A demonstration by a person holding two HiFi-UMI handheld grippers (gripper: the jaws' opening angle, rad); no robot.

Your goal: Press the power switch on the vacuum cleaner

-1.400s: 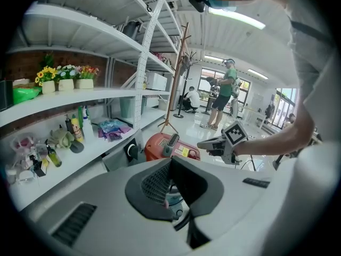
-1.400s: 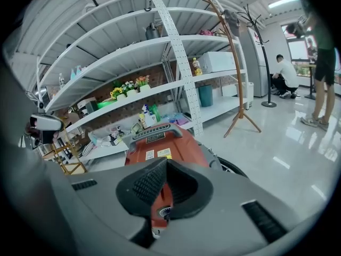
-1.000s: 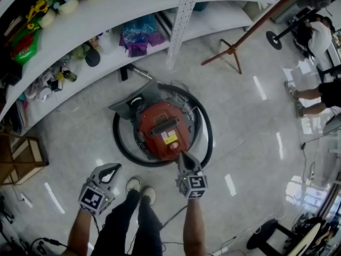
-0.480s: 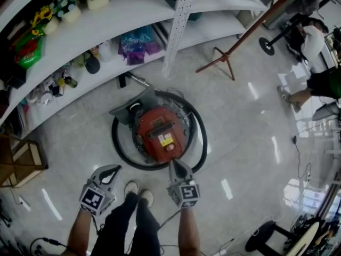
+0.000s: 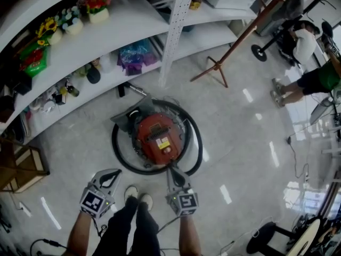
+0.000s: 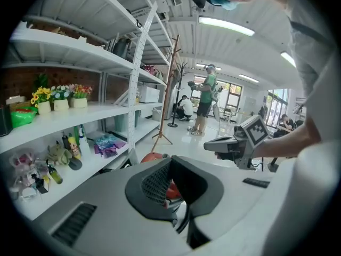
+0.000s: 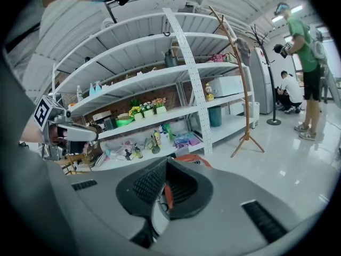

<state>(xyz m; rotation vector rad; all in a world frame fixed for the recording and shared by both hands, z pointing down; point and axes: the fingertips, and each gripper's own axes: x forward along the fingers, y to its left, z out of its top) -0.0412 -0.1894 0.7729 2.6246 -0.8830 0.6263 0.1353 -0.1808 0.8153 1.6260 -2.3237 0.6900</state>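
A red canister vacuum cleaner (image 5: pixel 157 136) sits on the floor, ringed by its black hose (image 5: pixel 118 151). Its top carries a dark grille and a yellow label; I cannot make out a switch. My right gripper (image 5: pixel 171 168) is shut, its tip just above the vacuum's near edge. The left gripper (image 5: pixel 114 172) is also shut and hangs apart, to the left of the hose ring. In the left gripper view the gripper (image 6: pixel 171 161) points over the red body (image 6: pixel 153 156). In the right gripper view the gripper (image 7: pixel 166 161) has the red shell (image 7: pixel 196 160) right beyond it.
White curved shelves (image 5: pixel 106 23) with bottles, flower pots and bags run behind the vacuum. A wooden coat stand (image 5: pixel 218 65) leans at the back right, with people (image 5: pixel 311 79) beyond. A wooden chair (image 5: pixel 18 167) stands at left. Cables trail near my feet (image 5: pixel 137 196).
The head view has pulled back, so the vacuum looks smaller. The right gripper has drifted left and slightly back, its tip staying by the vacuum's near edge. The left gripper has hardly moved.
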